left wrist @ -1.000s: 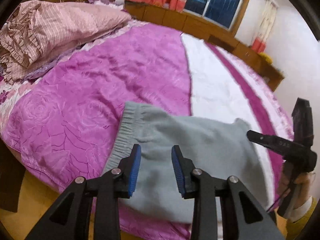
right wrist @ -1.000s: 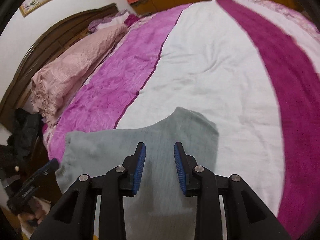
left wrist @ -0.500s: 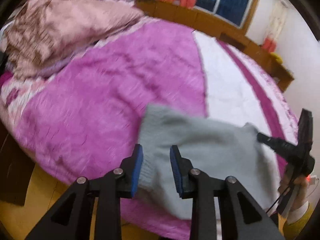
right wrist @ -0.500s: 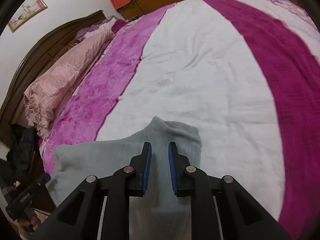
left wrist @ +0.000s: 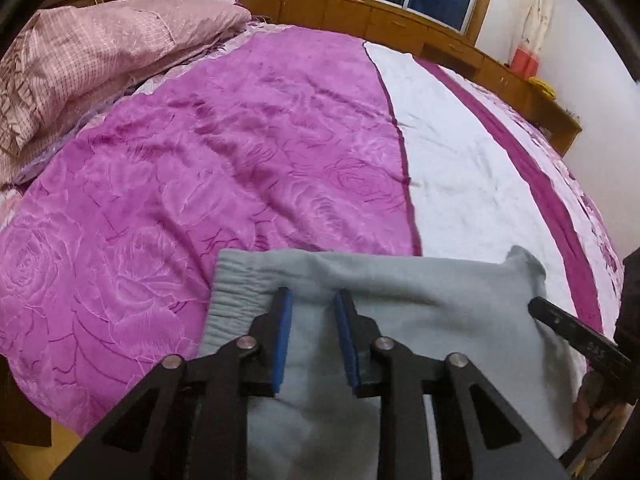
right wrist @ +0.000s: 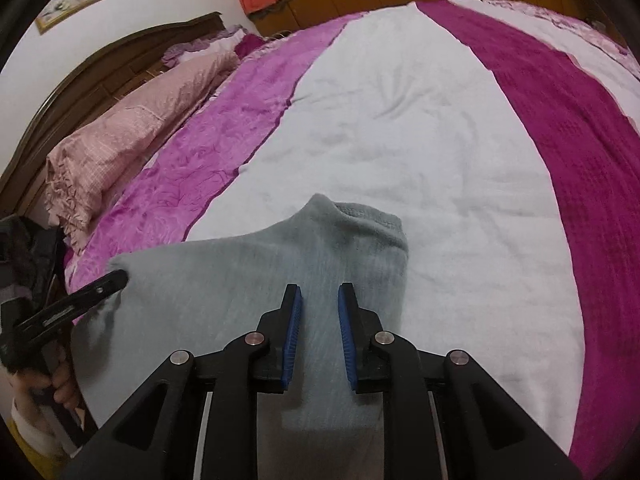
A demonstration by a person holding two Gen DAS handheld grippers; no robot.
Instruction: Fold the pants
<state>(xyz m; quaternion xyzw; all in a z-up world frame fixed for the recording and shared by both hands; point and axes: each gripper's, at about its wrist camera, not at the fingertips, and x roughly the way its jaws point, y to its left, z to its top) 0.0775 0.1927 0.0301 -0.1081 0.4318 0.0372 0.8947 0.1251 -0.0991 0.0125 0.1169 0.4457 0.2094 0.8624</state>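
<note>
Grey fleece pants (left wrist: 404, 292) lie folded on the near edge of the bed, elastic waistband at the left in the left wrist view. They also show in the right wrist view (right wrist: 248, 276), leg hem end pointing away. My left gripper (left wrist: 311, 300) is open and empty, its blue pads just above the cloth near the waistband. My right gripper (right wrist: 319, 294) is open and empty above the cloth near the hem end. Each gripper shows in the other's view: the right one (left wrist: 576, 334), the left one (right wrist: 80, 300).
The bed carries a purple rose-patterned blanket (left wrist: 200, 184), a white blanket (right wrist: 400, 128) and a magenta strip (right wrist: 568, 128). A pink checked duvet (left wrist: 80, 48) is bunched at the headboard. Wooden cabinets (left wrist: 400, 20) line the far wall. Dark clothes (right wrist: 28, 252) hang beside the bed.
Both grippers closed somewhat half a second ago and have opened again. The left wrist view swung left and back. The pants lie a little nearer the grippers, flat on the bed.
</note>
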